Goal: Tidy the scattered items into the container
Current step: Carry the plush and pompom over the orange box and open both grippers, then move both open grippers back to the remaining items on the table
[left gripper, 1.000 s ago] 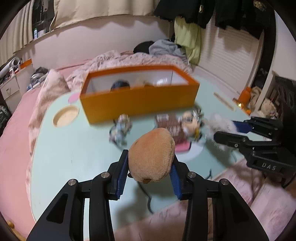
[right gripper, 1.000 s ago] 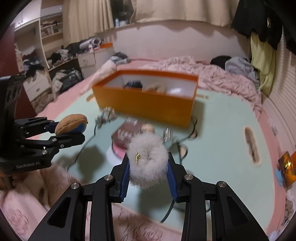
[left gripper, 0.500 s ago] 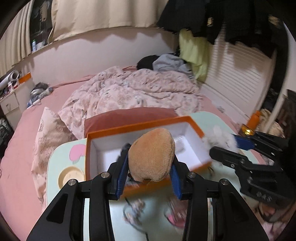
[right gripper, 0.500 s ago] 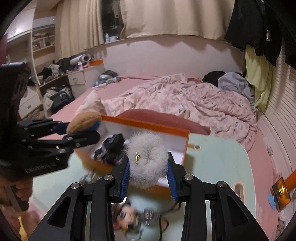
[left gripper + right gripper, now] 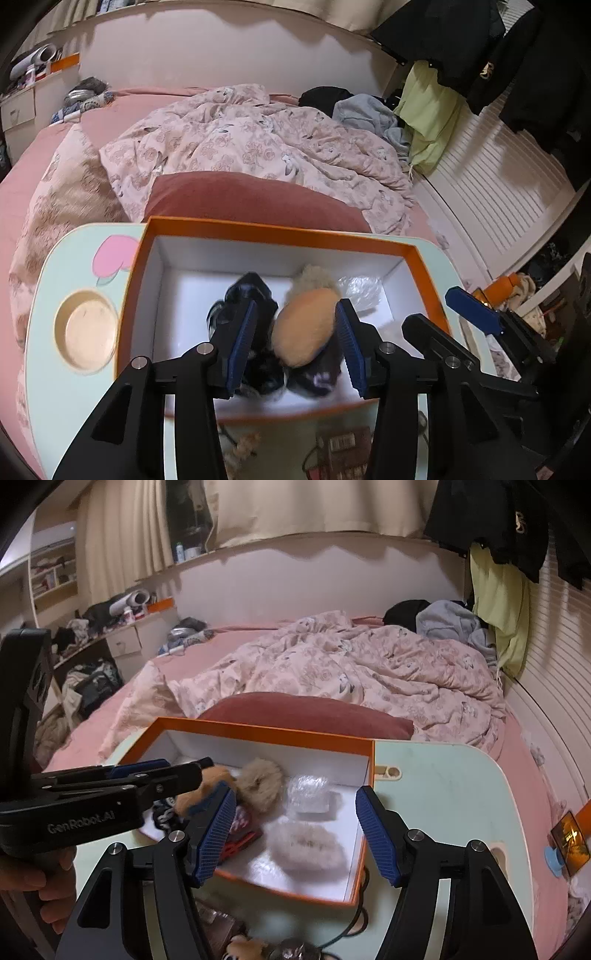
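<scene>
Right gripper (image 5: 295,827) over orange cardboard box (image 5: 258,734), jaws just opening, nothing between; grey fluffy pompom (image 5: 304,843) lying on box floor, near right. Left gripper (image 5: 293,339) jaws just opening slightly, tan plush pad (image 5: 304,326) against its right pad, over box middle.

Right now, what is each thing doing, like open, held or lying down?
Orange box: open, no lid.
Right gripper: fingers just opened, nothing between them.
White fluffy scrunchie: lying in the box.
Left gripper: fingers apart, over the box.
Tan plush: between the left fingers, touching only one.
</scene>
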### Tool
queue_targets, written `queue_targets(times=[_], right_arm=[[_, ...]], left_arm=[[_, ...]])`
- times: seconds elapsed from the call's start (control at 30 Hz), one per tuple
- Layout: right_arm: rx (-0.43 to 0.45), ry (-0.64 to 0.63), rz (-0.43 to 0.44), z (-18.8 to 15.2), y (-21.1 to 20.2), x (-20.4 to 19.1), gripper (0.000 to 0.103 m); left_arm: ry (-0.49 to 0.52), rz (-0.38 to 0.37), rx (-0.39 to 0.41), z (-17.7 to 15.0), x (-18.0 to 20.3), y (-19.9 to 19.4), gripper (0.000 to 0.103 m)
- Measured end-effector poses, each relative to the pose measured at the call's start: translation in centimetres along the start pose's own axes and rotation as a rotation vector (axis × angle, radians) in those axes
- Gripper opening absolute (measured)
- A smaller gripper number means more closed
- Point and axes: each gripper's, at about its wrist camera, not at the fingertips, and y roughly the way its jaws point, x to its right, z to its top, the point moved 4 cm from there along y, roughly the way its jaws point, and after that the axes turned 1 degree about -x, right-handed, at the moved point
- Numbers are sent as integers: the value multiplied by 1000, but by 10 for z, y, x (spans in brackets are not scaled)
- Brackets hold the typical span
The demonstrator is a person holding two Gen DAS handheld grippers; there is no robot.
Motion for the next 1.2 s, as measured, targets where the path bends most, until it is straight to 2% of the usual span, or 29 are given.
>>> queue_targets(times=[0.1,0.13,0.2,0.23,0.33,0.4,0.5,0.63,0.73,0.77,0.8,0.9,1.2], right_arm=[[12,-19,-3,-6,-18,-5,68],[12,-25,-4,-10,-25,-7,68],[-15,-40,2,-24,-38,-10,73],[-34,-47,7,-31,-42,-11,74],[-78,-76,24,-63,-57,-11,74],[-113,-95,13,-88,-62,-9,74],[-145,-79,19,-117,-68,-4,74],[-167,-20,26,-145,-69,1,75],[-221,-35,-14,-157,-56,2,82],[-227,-49,-38,-158,-54,0,91],[-241,-61,-58,-158,-51,-2,95],[-253,-67,-66,-158,-49,-2,100],[-257,-66,-59,-158,-47,3,102]], left_arm=[[44,10,32,-5,6,-20,48],[63,22,42,-9,7,-29,57],[94,36,63,-22,8,-48,68],[106,39,70,-29,7,-57,71],[155,50,58,-62,5,-75,73],[183,93,30,-87,2,-78,73],[209,177,-14,-121,-3,-69,73],[201,221,-63,-151,-11,-53,73],[214,259,-85,-160,-16,-44,76],[208,254,-79,-161,-16,-42,81],[202,240,-78,-162,-17,-41,88],[203,226,-77,-165,-18,-41,92],[217,213,-65,-165,-17,-41,95]])
